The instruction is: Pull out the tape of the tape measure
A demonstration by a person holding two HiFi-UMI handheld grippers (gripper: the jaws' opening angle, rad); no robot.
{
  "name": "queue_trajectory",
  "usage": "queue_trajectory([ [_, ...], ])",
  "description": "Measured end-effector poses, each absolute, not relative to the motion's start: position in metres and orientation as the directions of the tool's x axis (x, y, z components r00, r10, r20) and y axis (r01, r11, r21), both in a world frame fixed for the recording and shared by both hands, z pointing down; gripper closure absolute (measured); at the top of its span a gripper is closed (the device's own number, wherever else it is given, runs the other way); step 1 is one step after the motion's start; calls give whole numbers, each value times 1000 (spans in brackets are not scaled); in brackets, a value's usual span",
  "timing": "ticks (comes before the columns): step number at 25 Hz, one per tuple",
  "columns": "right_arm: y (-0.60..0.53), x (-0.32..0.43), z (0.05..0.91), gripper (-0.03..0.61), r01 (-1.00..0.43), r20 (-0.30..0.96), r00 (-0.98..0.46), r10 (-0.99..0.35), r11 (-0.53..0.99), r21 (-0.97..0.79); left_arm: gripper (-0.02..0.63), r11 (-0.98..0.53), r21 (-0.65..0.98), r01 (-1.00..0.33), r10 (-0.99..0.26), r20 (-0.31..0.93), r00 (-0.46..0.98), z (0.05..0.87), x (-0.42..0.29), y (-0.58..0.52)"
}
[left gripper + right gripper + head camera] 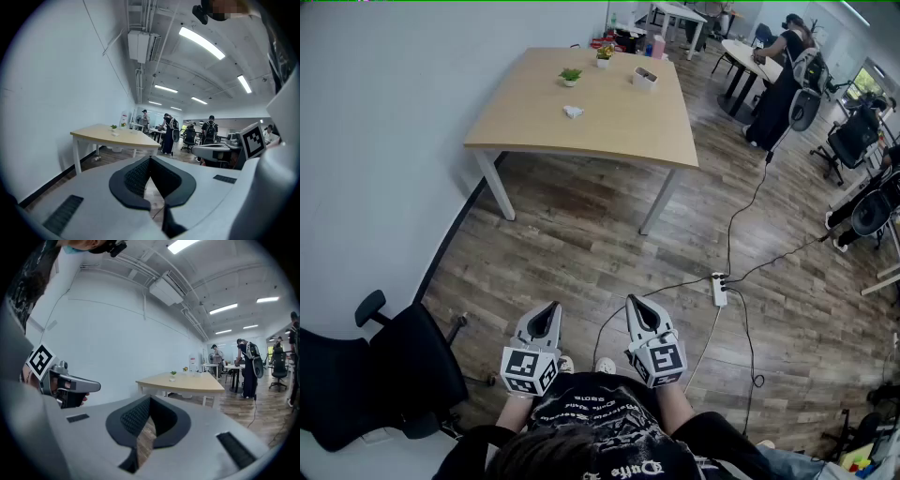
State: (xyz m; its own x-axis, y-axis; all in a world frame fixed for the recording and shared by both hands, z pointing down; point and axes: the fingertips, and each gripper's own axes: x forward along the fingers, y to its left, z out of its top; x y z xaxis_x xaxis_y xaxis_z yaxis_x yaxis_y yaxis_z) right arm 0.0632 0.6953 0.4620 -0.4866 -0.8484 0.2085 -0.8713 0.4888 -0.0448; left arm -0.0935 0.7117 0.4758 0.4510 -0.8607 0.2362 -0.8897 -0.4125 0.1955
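Jaws on both tools are pressed together with nothing between them. The left gripper [549,314] and the right gripper [639,311] are held side by side, close in front of the person's body, both tipped slightly downward over the wood floor [581,244]. In each gripper view the dark pads meet at the tip, and only floorboards show through the gap beneath them. The hands are mostly covered by the marker cubes and the person's own dark shirt.

Well ahead of the grippers stands a light wooden table [609,122] against the white wall. A small white object [573,112] lies on it near the middle, apart from a little potted plant [570,76] and a white box [644,78] further back. Whether that object is the tape measure cannot be told. It is too small and pale to read, so its long axis and the way it points cannot be made out either. In the gripper views the tabletop items are only specks.

A black office chair [394,366] is cut off at the lower left edge. A power strip [719,289] with trailing cables lies on the floor to the right. A standing person [778,89] is at the far right.
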Motion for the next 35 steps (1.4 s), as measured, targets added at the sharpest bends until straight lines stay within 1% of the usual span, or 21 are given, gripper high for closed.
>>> queue_trajectory([
  [10, 692, 69, 461, 575, -878, 204, -474, -857, 477, -37, 611, -400, 191, -897, -870, 229, 437, 476, -97, 708],
  [17, 689, 75, 466, 571, -888, 210, -459, -863, 452, -84, 610, -414, 242, -878, -862, 207, 464, 474, -95, 708],
  [18, 688, 75, 466, 521, -887, 208, -461, -863, 451, -96, 603, -417, 247, -875, -860, 205, 468, 474, -95, 708],
  [19, 687, 75, 466, 423, -885, 203, -465, -862, 451, -111, 576, -419, 251, -873, -858, 204, 471, 474, -95, 707],
  [20, 686, 76, 465, 379, -886, 196, -464, -864, 448, -123, 514, -419, 255, -872, -858, 202, 472, 473, -95, 707],
  [21, 685, 78, 464, 337, -888, 188, -459, -868, 441, -130, 420, -414, 258, -873, -860, 202, 468, 473, -96, 706],
  [22, 684, 79, 464, 293, -891, 183, -453, -872, 435, -134, 343, -405, 260, -877, -865, 203, 459, 473, -98, 705],
  [24, 683, 79, 464, 241, -894, 185, -446, -876, 428, -131, 283, -382, 258, -887, -875, 207, 437, 474, -105, 702],
  [25, 683, 78, 465, 212, -895, 189, -446, -875, 430, -124, 265, -374, 257, -891, -878, 210, 429, 475, -108, 701],
  [30, 681, 74, 468, 212, -879, 217, -476, -852, 467, -96, 261, -374, 267, -888, -872, 224, 435, 479, -107, 695],
  [35, 674, 89, 467, 212, -871, 233, -490, -840, 486, -78, 261, -404, 264, -876, -862, 210, 461, 474, -82, 685],
])
